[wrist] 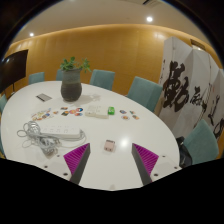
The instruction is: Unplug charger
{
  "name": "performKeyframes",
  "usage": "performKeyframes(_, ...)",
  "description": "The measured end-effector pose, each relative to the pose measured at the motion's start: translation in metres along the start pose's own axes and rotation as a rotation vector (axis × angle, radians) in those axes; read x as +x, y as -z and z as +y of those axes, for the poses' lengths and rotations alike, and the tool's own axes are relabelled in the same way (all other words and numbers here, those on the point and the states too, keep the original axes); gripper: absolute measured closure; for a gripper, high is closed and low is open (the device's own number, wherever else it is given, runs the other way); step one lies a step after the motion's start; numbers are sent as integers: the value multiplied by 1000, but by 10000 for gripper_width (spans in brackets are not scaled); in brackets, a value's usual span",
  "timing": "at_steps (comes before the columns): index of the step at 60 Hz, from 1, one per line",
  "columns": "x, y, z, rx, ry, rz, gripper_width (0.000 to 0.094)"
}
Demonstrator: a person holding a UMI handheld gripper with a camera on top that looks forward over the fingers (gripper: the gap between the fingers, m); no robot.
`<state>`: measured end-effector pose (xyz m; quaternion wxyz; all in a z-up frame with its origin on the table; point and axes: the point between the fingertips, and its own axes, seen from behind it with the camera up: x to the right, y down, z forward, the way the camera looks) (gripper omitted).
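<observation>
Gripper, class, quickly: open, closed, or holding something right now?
Gripper: open, holding nothing; a small white block sits on the table between its fingers.

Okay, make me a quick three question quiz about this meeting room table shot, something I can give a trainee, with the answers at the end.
1. True or false: the gripper is shut on the small white block between its fingers.
2. What stands at the far end of the white table? A) a laptop B) a potted plant C) a lamp
3. Fill in: the tangle of white cables lies to the ____ of the fingers.

Key: 1 false, the fingers are open with gaps at both sides of the block. 2 B. 3 left.
</observation>
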<state>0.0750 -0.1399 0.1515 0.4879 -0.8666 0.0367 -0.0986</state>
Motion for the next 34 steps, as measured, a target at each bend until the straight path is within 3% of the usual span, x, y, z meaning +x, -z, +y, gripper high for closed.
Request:
performKeyframes(17,-5,118,16,17,0,25,64)
performKeyframes(34,-15,146,22,23,26,9,66)
